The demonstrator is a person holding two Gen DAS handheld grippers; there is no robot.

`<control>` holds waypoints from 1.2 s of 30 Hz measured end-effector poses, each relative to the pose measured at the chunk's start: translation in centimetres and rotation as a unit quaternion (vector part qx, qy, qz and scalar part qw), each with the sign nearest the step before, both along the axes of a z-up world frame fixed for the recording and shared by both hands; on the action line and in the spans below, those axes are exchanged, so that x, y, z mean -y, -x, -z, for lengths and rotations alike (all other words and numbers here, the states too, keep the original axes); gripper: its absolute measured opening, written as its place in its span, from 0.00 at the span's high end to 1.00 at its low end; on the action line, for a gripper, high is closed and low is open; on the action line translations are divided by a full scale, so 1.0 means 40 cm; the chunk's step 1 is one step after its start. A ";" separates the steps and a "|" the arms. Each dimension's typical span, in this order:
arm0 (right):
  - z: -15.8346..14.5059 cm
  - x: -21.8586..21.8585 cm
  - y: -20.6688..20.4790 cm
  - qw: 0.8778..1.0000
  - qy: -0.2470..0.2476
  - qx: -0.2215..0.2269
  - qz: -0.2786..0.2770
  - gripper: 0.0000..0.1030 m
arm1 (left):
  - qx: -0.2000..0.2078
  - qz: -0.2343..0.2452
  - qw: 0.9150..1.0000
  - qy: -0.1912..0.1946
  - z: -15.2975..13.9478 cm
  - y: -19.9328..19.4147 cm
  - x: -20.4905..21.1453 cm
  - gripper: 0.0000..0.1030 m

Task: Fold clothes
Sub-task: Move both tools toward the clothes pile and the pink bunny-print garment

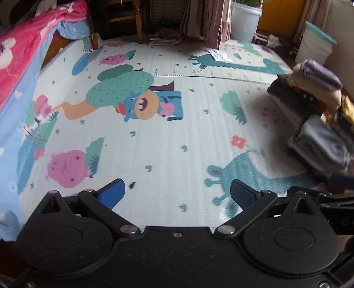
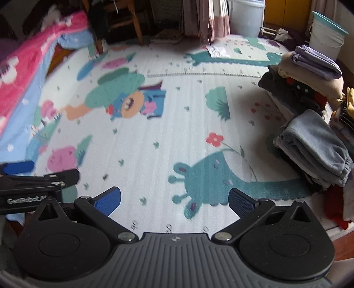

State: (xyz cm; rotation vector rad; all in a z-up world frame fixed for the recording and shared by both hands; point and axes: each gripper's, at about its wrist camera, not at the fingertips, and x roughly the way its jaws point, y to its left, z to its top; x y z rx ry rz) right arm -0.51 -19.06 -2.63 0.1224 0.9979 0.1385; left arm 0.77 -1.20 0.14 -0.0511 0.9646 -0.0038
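While nothing lies on the play mat (image 2: 154, 124):
Done: folded clothes stack (image 2: 309, 124), three o'clock.
Left: cannot tell.
Left gripper (image 1: 177, 192): wide, empty.
Right gripper (image 2: 174, 199): wide, empty.

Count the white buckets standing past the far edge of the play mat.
2. One white bucket stands at the far edge beside the curtain; a teal-lidded bucket stands in the far right corner behind the folded clothes stack. Others may be hidden.
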 end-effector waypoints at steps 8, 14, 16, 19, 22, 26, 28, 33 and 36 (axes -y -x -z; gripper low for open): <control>-0.044 0.121 0.013 0.997 -0.031 0.042 0.057 0.00 | 0.031 0.031 0.999 0.023 -0.049 -0.023 0.081 0.00; -0.101 0.215 0.003 0.994 -0.045 0.082 0.051 0.00 | 0.081 0.076 0.992 0.059 -0.120 -0.055 0.152 0.00; -0.129 0.250 -0.005 0.994 -0.036 0.093 0.052 0.00 | 0.097 0.099 0.988 0.061 -0.151 -0.065 0.183 0.00; -0.169 0.315 -0.023 0.992 -0.041 0.100 0.068 0.00 | 0.098 0.134 0.984 0.070 -0.186 -0.088 0.227 0.00; -0.201 0.374 -0.051 0.991 -0.060 0.095 0.067 0.00 | 0.092 0.155 0.979 0.097 -0.205 -0.119 0.263 0.00; -0.226 0.455 -0.087 0.989 -0.066 0.106 0.085 0.00 | 0.115 0.180 0.973 0.083 -0.226 -0.161 0.327 0.00; -0.228 0.495 -0.097 0.986 -0.070 0.113 0.100 0.00 | 0.110 0.197 0.973 0.055 -0.205 -0.197 0.373 0.00; -0.224 0.587 -0.085 0.978 -0.073 0.122 0.151 0.00 | 0.088 0.232 0.966 0.070 -0.086 -0.275 0.466 0.02; -0.194 0.650 -0.070 0.977 -0.062 0.109 0.173 0.00 | 0.091 0.253 0.958 0.097 -0.023 -0.297 0.534 0.02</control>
